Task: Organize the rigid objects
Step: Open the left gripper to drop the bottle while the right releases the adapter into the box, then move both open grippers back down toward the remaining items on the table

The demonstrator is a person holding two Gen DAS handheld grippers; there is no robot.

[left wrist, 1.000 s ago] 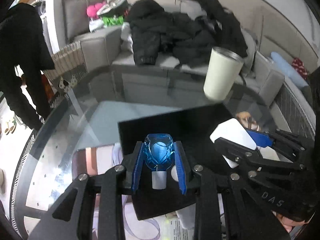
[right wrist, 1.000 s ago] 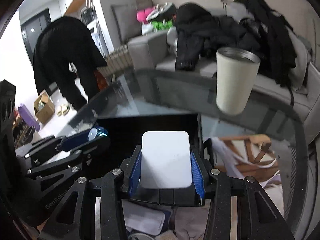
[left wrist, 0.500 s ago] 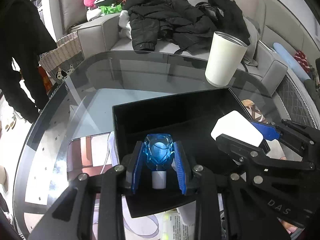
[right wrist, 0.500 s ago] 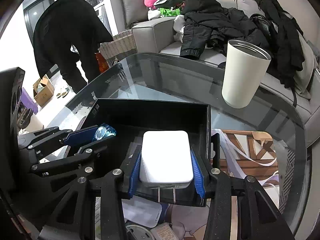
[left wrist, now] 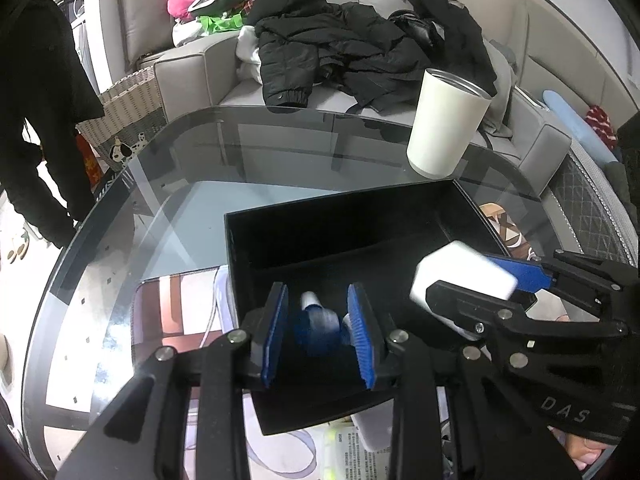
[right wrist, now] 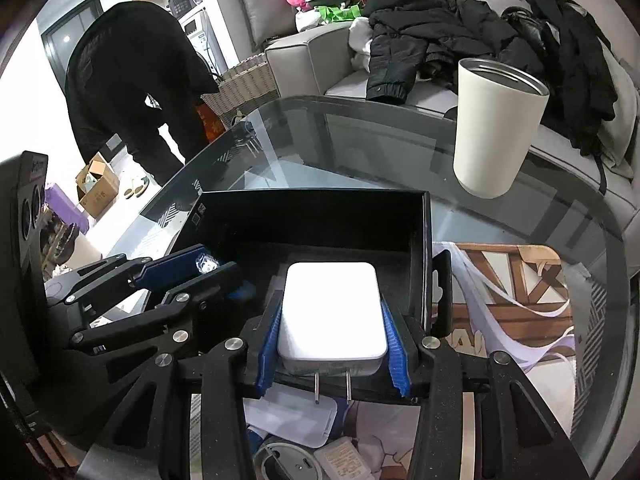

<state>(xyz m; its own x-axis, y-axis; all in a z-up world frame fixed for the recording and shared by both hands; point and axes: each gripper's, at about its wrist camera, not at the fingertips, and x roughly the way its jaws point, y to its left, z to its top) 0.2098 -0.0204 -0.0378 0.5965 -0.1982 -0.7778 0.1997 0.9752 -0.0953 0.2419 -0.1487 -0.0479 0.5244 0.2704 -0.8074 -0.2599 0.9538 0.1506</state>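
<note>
A black open box [left wrist: 340, 236] sits on the glass table; it also shows in the right wrist view [right wrist: 312, 216]. My left gripper [left wrist: 318, 334] is open over the box's near end. The blue bottle [left wrist: 320, 326], blurred, is loose between the spread fingers and dropping into the box. My right gripper [right wrist: 332, 320] is shut on a white plug charger [right wrist: 332, 312], prongs toward the camera, held over the box's right end. The charger shows in the left wrist view [left wrist: 460, 278].
A white tumbler [left wrist: 446, 124] stands on the glass beyond the box, also in the right wrist view [right wrist: 496, 128]. Papers and small devices [right wrist: 316, 440] lie under the glass. A person in black [right wrist: 136, 92] bends at left. A sofa with coats [left wrist: 360, 48] is behind.
Both grippers lowered toward the box. The left gripper opened and let go of the blue bottle, which is falling into the box. The right gripper still grips the charger.
</note>
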